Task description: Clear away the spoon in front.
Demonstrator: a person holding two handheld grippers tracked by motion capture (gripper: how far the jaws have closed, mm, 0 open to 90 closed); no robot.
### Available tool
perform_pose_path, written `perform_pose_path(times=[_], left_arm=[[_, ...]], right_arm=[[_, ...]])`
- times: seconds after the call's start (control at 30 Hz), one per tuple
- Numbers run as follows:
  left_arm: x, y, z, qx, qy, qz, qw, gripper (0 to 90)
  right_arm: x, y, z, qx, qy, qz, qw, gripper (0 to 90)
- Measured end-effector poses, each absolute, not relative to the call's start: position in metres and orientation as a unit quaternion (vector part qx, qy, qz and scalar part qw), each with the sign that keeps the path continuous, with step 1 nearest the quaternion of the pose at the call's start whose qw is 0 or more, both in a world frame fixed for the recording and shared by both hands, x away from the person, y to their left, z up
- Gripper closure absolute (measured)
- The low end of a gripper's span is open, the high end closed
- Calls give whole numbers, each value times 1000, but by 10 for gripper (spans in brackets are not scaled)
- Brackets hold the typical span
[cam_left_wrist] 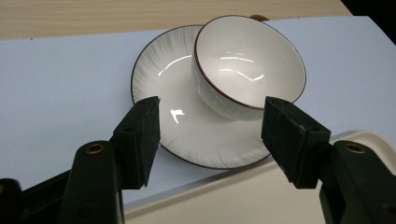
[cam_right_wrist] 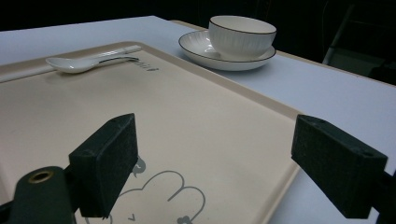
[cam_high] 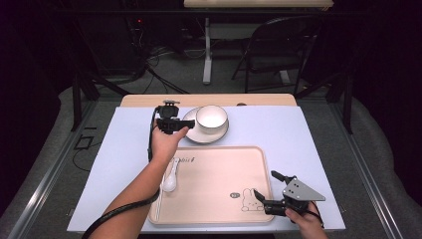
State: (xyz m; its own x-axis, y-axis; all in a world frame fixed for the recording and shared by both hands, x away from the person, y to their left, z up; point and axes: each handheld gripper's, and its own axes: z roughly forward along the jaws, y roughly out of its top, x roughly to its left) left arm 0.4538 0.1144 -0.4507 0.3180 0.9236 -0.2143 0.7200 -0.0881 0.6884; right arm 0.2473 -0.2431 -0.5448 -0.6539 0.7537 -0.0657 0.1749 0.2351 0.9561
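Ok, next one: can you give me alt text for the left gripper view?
The left gripper, open, hovers over a white bowl sitting on a white ribbed plate, both with dark rims. They rest on a pale blue table cover, with the beige tray edge just below.

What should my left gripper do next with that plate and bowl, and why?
Probably ease the left gripper forward and down onto the plate's near rim. Its jaws stand open and short of the plate, touching nothing, and the bowl sits off-centre on the plate, so a slow, level grip seems wise.
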Motion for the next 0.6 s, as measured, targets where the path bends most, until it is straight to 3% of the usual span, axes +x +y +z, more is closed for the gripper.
perform_pose_path(times=[0.6], left_arm=[[483,92,-460,710,587,132,365,373]], right_arm=[[248,-243,-545,312,738,533,273,140]])
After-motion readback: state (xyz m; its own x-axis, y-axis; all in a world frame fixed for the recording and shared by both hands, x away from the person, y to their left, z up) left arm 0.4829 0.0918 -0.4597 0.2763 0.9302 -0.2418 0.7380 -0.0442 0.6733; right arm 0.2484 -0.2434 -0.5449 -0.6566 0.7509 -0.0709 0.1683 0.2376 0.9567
